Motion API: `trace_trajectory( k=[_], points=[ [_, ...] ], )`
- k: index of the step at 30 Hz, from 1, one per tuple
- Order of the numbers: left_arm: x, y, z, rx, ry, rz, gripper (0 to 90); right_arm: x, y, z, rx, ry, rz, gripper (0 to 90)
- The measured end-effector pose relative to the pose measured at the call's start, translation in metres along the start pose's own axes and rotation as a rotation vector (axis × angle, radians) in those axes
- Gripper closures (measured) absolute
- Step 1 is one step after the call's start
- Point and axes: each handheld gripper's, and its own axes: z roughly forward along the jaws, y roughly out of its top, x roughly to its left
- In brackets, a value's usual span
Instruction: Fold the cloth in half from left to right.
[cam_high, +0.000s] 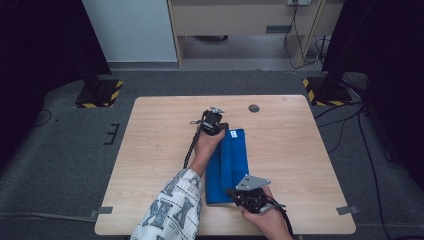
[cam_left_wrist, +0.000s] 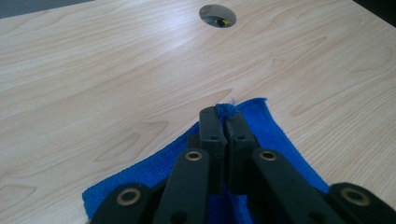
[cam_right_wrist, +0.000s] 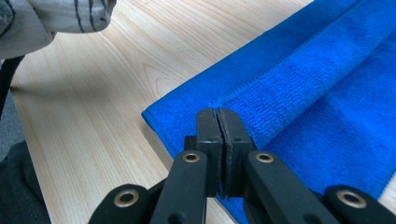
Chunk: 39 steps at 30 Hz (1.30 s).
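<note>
While folded blue microfibre cloth (cam_high: 228, 167) lies on wooden table (cam_high: 150, 150), I log: left gripper (cam_left_wrist: 225, 113) clamped on its far edge, right gripper (cam_right_wrist: 218, 115) pinching its near edge.

The folded blue towel (cam_right_wrist: 317, 93) was soft, matt terry cloth with a fuzzy nap. The table (cam_left_wrist: 116, 70) was smooth pale wood-grain laminate with a faint sheen. The gripper arms looked like matt black plastic with brass-coloured rivets.

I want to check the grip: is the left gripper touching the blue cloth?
Touching. In the left gripper view, the left gripper has its jaws shut on an edge of the blue cloth, with blue fibres pinched between the tips.
</note>
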Motion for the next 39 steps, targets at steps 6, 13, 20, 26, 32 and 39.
trace_trajectory(
  k=[6, 13, 20, 26, 32, 39],
  points=[
    [-0.006, 0.004, 0.01, 0.013, -0.003, 0.0, 87.3, -0.007, -0.005, -0.006, 0.004, -0.015, 0.011, 88.4],
    [-0.008, 0.002, 0.019, 0.027, -0.007, -0.023, 87.3, -0.014, -0.01, -0.012, 0.007, -0.028, 0.031, 88.1],
    [-0.015, 0.004, 0.027, 0.048, -0.011, -0.009, 87.2, -0.018, -0.013, -0.015, 0.004, -0.024, 0.048, 87.9],
    [-0.02, 0.005, 0.031, 0.057, -0.013, -0.002, 87.1, -0.018, -0.013, -0.015, 0.008, -0.011, 0.05, 87.8],
    [-0.023, 0.004, 0.035, 0.061, -0.046, -0.039, 78.2, -0.021, -0.016, -0.016, 0.02, -0.033, 0.051, 76.6],
    [-0.025, 0.007, 0.03, 0.03, -0.074, -0.074, 57.2, -0.027, -0.021, -0.019, 0.028, -0.101, 0.038, 52.8]
  ],
)
